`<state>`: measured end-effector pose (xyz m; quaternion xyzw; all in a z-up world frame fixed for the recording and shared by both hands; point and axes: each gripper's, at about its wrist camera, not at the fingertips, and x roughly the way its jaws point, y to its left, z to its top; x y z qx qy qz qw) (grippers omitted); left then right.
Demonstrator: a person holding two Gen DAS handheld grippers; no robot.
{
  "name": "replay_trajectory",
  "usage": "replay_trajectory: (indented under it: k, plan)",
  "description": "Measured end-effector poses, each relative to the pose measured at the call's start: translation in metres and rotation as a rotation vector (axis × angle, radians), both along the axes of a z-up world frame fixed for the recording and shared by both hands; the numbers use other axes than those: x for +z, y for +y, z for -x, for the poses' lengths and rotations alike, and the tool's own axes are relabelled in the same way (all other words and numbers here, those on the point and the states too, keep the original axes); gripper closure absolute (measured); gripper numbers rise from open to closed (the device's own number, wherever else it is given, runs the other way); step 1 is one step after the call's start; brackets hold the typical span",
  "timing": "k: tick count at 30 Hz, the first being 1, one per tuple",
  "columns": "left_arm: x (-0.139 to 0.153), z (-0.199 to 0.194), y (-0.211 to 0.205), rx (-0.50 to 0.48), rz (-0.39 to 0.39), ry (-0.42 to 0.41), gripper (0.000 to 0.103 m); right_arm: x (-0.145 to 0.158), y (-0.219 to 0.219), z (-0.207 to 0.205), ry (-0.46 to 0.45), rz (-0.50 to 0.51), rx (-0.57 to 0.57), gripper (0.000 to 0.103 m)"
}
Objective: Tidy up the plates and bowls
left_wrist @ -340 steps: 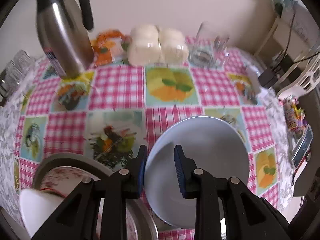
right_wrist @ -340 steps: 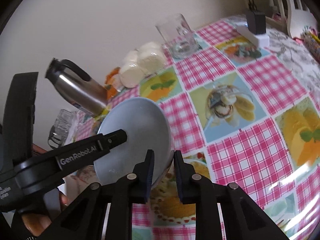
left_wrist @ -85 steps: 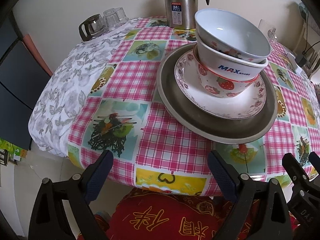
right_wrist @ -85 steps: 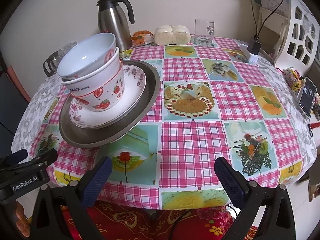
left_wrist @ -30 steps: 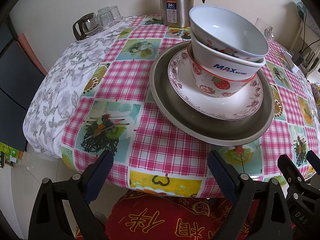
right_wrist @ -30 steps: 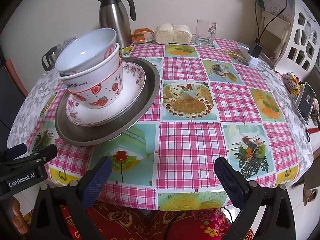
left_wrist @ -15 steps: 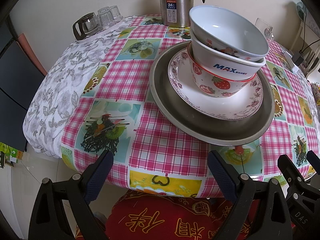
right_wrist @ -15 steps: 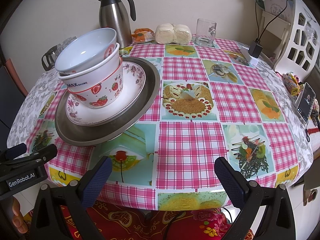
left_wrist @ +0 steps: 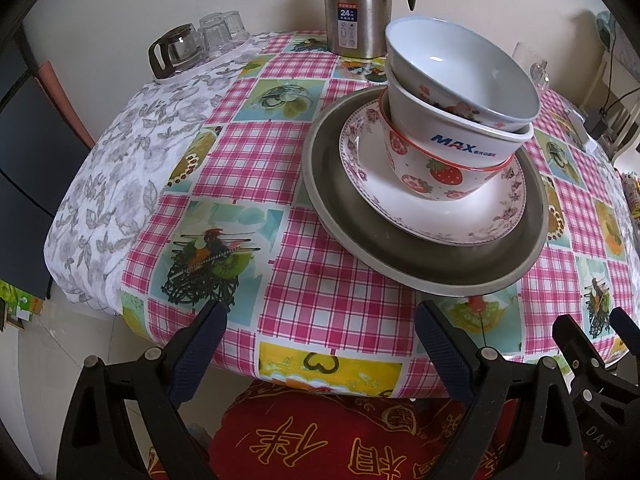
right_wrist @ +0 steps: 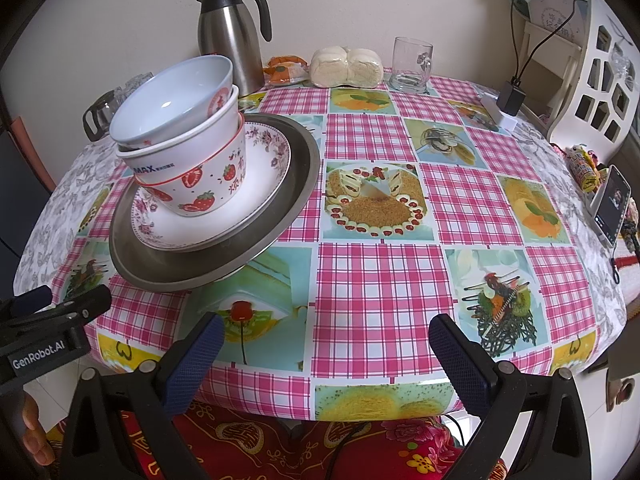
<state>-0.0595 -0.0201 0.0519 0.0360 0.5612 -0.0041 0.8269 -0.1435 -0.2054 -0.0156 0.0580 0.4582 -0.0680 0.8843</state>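
Nothing has shifted since a moment ago: my left gripper (left_wrist: 320, 340) and right gripper (right_wrist: 324, 354) stay wide open, empty, below the stacked bowls (left_wrist: 452, 120) at upper right.

Bowls (left_wrist: 460, 92) on plates (left_wrist: 424, 248), table's (right_wrist: 400, 280) left.

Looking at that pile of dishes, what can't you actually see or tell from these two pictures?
- Strawberry bowl: its inside is hidden in both views by the MAX bowl nested in it.
- Steel tray: its floor is covered by the floral plate.
- Thermos: top cut off by the left view's edge.
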Motion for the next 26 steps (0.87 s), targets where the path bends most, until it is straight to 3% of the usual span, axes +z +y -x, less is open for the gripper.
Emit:
replay_trajectory:
  k: [26]
  plan:
    - [0.0054,0.0023,-0.0005,0.007,0.003,-0.035,0.008,-0.0004,0.0006,-0.0006,0.001,0.001,0.0,0.0]
